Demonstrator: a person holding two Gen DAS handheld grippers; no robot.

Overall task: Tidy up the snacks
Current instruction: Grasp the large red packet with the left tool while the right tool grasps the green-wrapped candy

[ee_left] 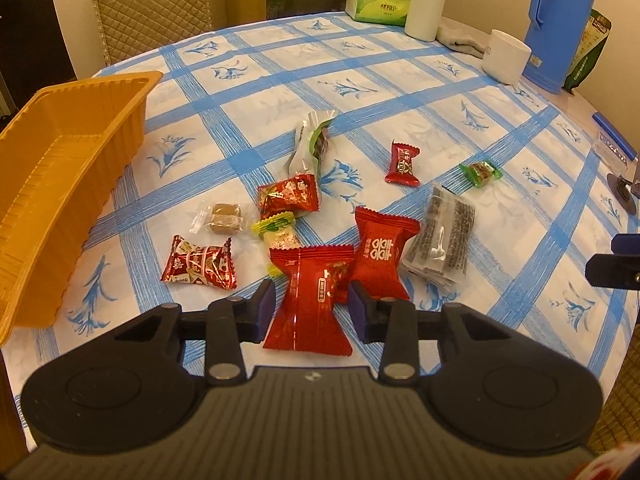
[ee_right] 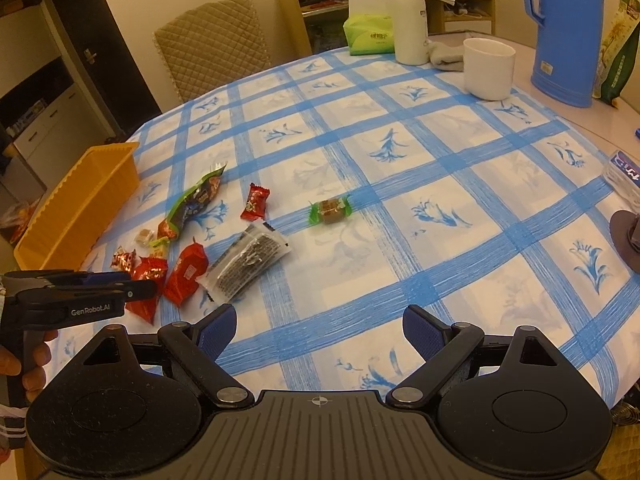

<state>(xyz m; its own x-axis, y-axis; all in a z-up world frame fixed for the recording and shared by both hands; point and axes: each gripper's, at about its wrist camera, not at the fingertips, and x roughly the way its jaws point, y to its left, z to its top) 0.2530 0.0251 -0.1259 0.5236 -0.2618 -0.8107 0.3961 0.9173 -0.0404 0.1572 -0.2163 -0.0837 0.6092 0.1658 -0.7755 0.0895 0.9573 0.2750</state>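
Observation:
My left gripper [ee_left: 312,302] points down at the table's near edge, shut on a large red snack packet [ee_left: 310,276] that is pinched at its waist between the blue pads. Just behind it lie a second red packet [ee_left: 382,252], a dark clear-wrapped packet [ee_left: 440,236] and several small candies [ee_left: 224,220]. An empty orange tray [ee_left: 80,152] stands to the left. In the right wrist view my right gripper [ee_right: 318,320] hangs open over bare tablecloth with nothing between its fingers. The left gripper [ee_right: 132,284] shows at the left there, held by a hand.
A green-wrapped candy [ee_right: 330,209] and a small red candy [ee_right: 254,206] lie apart toward the middle. At the far side stand a white cup [ee_right: 488,68], a blue jug [ee_right: 564,32], a white bottle [ee_right: 408,20] and a tissue pack [ee_right: 368,34]. A padded chair [ee_right: 212,48] stands behind the table.

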